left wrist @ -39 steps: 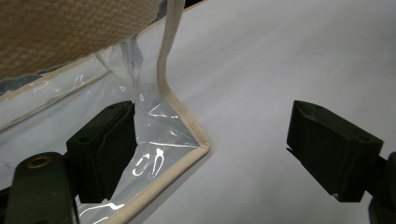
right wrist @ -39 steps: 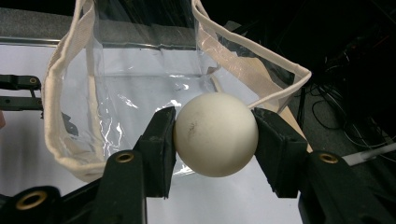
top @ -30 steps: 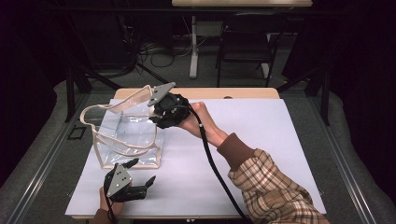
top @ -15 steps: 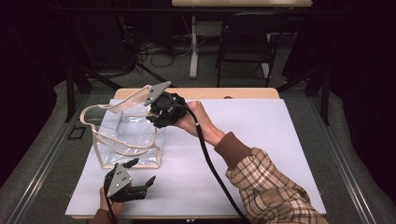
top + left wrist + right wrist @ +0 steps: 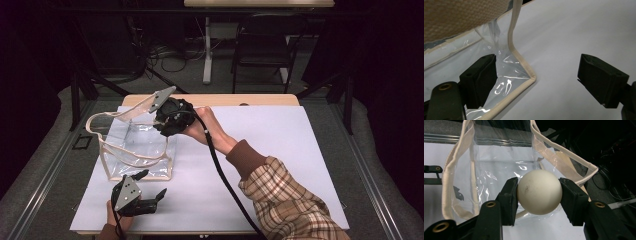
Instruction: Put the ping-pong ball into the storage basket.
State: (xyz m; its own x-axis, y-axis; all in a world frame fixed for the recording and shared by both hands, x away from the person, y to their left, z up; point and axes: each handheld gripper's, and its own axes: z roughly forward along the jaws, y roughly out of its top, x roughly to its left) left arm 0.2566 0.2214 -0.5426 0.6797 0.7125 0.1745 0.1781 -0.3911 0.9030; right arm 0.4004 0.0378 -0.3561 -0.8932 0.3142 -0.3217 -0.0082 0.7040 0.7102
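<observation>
You barely moved: right gripper [image 5: 539, 192] stayed pinching the white ball [image 5: 539, 192] over the clear bag [image 5: 131, 147]. Left gripper [image 5: 537, 82] fingers stood spread at the bag's near corner. Drop pending.

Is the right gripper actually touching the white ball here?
Touching. In the right gripper view, both black pads of the right gripper press against opposite sides of the ball, held above the clear bag.

Cream ball [image 5: 539, 191], smooth, faintly scuffed, clamped between black jaws above open mouth of clear, cream-trimmed bag [image 5: 137, 145] standing upright on white table.
</observation>
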